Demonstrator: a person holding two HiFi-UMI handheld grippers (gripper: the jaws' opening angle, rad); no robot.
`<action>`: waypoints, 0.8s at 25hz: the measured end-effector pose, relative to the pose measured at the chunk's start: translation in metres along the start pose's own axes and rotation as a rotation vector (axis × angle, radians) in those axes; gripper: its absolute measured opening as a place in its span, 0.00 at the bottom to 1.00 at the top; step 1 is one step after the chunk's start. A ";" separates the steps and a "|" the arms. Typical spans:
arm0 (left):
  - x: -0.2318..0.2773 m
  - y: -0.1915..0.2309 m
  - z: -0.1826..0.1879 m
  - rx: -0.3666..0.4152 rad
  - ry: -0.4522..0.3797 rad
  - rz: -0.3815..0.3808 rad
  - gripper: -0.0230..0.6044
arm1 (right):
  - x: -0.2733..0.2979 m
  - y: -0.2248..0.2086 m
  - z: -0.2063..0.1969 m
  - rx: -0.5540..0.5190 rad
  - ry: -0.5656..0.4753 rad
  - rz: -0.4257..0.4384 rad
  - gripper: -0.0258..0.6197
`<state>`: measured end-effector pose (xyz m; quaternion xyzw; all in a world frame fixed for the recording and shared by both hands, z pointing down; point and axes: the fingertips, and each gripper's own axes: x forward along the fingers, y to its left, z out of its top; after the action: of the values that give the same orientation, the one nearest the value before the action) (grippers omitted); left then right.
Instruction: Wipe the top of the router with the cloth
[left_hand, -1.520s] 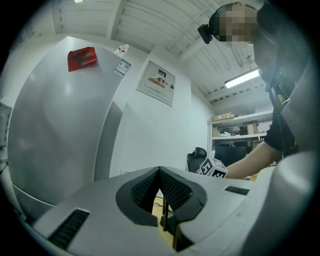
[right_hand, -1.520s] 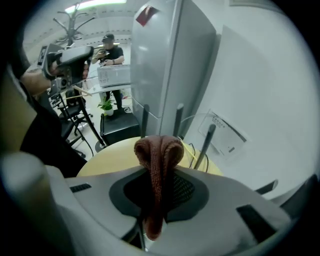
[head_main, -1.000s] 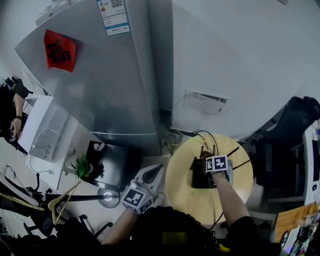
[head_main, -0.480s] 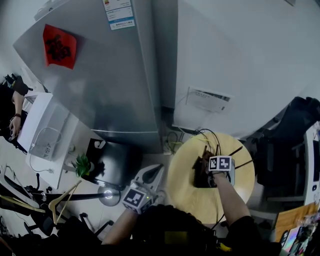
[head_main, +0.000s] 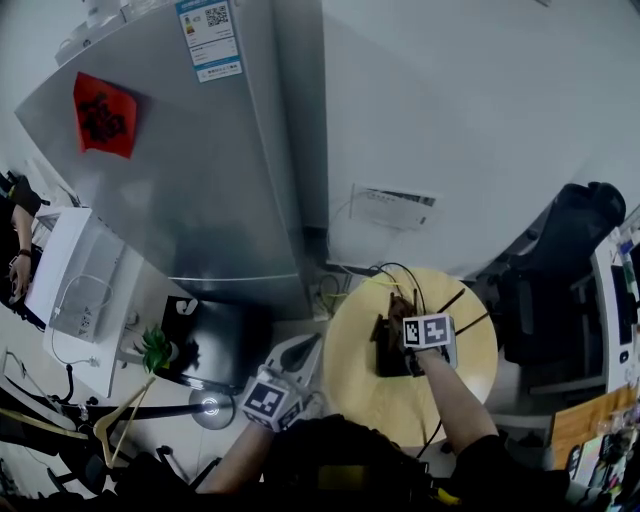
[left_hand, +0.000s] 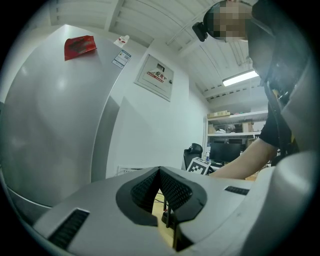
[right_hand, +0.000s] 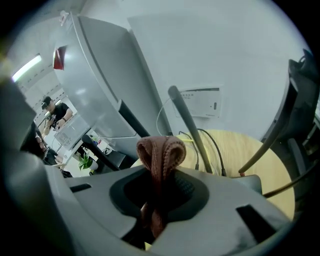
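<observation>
A black router (head_main: 390, 358) with thin antennas (right_hand: 190, 127) lies on the round wooden table (head_main: 400, 410). My right gripper (head_main: 402, 326) hovers right over the router, shut on a folded brown cloth (right_hand: 159, 155) that sticks up between its jaws. In the head view the cloth (head_main: 398, 312) shows at the router's far end. My left gripper (head_main: 303, 352) hangs off the table's left side, jaws shut with nothing in them. The left gripper view looks toward the table, where the right gripper's marker cube (left_hand: 199, 166) shows.
A tall grey fridge (head_main: 200, 180) and a white wall with a panel (head_main: 395, 207) stand behind the table. Cables (head_main: 395, 275) run off the table's far edge. A black chair (head_main: 560, 250) stands to the right. A black box (head_main: 215, 335) and a plant (head_main: 155, 350) lie left.
The head camera has swung a little, shifting the whole scene. The right gripper stays over the router with the cloth, moved only slightly. The left gripper has kept its place.
</observation>
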<state>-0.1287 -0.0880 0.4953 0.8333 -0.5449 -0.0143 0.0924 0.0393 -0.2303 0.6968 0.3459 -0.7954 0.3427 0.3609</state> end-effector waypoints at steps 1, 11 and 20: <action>0.000 -0.001 0.000 0.003 -0.002 -0.003 0.04 | -0.004 0.002 0.003 -0.010 -0.009 0.001 0.14; -0.002 -0.009 0.005 0.000 -0.026 -0.012 0.04 | -0.035 0.023 0.025 -0.104 -0.088 0.000 0.14; -0.002 -0.022 0.006 -0.001 -0.039 -0.045 0.04 | -0.061 0.040 0.039 -0.171 -0.168 0.016 0.14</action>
<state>-0.1106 -0.0787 0.4854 0.8448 -0.5278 -0.0329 0.0817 0.0253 -0.2218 0.6157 0.3351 -0.8519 0.2461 0.3185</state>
